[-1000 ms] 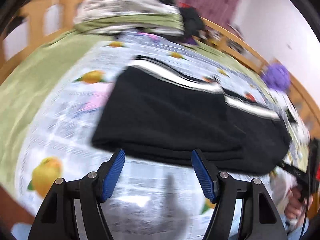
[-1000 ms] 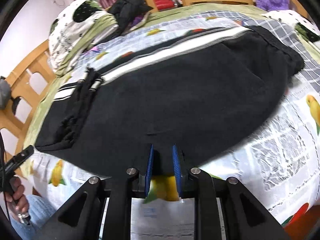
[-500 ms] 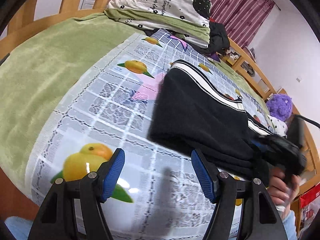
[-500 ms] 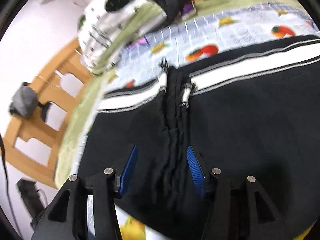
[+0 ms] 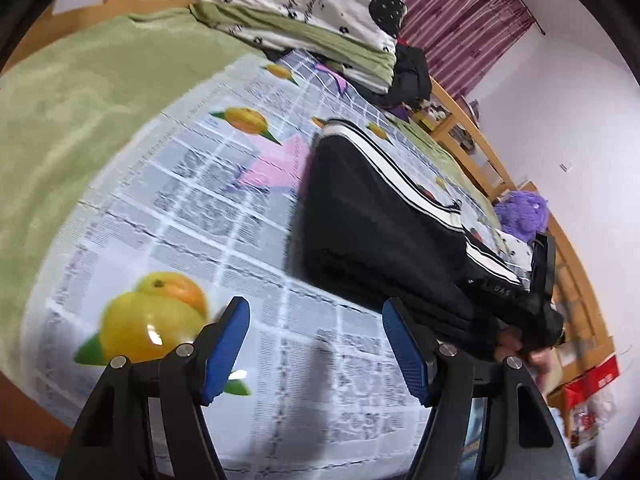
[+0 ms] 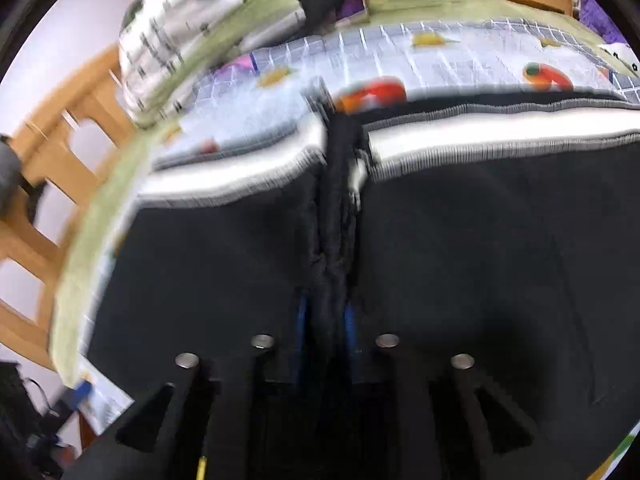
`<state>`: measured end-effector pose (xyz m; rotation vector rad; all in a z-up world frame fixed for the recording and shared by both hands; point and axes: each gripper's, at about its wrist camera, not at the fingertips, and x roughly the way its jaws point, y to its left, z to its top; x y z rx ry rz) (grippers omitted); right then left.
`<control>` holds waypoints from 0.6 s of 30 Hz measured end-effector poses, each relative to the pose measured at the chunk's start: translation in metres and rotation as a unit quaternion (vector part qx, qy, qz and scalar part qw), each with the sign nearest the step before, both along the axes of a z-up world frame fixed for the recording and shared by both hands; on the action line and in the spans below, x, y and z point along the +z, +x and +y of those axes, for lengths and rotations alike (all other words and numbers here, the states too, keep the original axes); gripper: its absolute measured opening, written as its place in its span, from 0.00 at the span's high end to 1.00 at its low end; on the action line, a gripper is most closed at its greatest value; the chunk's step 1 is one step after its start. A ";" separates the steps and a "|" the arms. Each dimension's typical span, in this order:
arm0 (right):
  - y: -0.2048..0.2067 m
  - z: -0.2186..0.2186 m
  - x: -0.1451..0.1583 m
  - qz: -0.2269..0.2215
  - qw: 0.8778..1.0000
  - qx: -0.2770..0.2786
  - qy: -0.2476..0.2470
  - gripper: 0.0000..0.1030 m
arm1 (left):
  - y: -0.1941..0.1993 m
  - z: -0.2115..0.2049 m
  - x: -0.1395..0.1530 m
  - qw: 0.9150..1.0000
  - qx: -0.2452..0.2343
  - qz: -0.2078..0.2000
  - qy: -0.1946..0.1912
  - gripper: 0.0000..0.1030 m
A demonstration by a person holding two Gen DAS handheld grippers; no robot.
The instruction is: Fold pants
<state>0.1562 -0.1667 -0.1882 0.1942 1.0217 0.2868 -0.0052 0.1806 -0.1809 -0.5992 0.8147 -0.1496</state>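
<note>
Left wrist view: left gripper (image 5: 316, 344) fingers spread apart over the fruit-print bed (image 5: 192, 200). Right of them lie black pants (image 5: 372, 220) with white side stripes, small lettering "DAS" near the hem. Right gripper (image 6: 325, 320) fingers clamp a bunched pants ridge.

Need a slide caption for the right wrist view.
Right claw shut on a bunched ridge of the black pants on the fruit-print sheet.

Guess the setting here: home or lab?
Most likely a home bedroom. The black pants lie on a bed with a wooden bed frame, folded bedding piled at one end, and a purple plush toy near the other.
</note>
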 end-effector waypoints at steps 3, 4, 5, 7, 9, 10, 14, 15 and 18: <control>-0.014 0.000 0.016 -0.012 1.000 0.011 -0.015 0.76 | 0.006 -0.003 0.000 1.000 -0.004 0.003 -0.010 0.35; -0.026 -0.005 0.025 -0.030 1.000 0.008 0.002 0.76 | 0.010 -0.002 -0.001 1.000 0.000 0.003 -0.013 0.35; -0.035 -0.007 0.028 -0.041 0.999 0.010 0.005 0.74 | 0.014 -0.002 -0.002 1.000 0.003 0.003 -0.017 0.35; -0.044 0.000 0.027 -0.046 0.998 0.027 -0.023 0.73 | 0.025 -0.003 -0.006 0.999 0.010 0.007 -0.031 0.35; -0.050 0.008 0.013 -0.040 0.996 0.050 -0.059 0.70 | 0.034 -0.004 -0.010 0.999 0.019 0.006 -0.044 0.35; -0.053 0.009 0.010 -0.051 0.995 0.052 -0.065 0.69 | 0.037 -0.004 -0.012 0.999 0.023 0.006 -0.044 0.35; -0.062 -0.007 0.026 -0.050 0.994 0.078 -0.056 0.67 | 0.053 -0.019 -0.011 1.000 0.016 0.006 -0.022 0.35; -0.065 -0.013 0.033 -0.058 0.994 0.075 -0.055 0.62 | 0.055 -0.022 -0.011 1.000 0.015 0.006 -0.016 0.35; -0.074 -0.043 0.054 -0.100 0.990 0.057 -0.081 0.53 | 0.062 -0.033 -0.009 0.999 0.033 0.009 0.019 0.37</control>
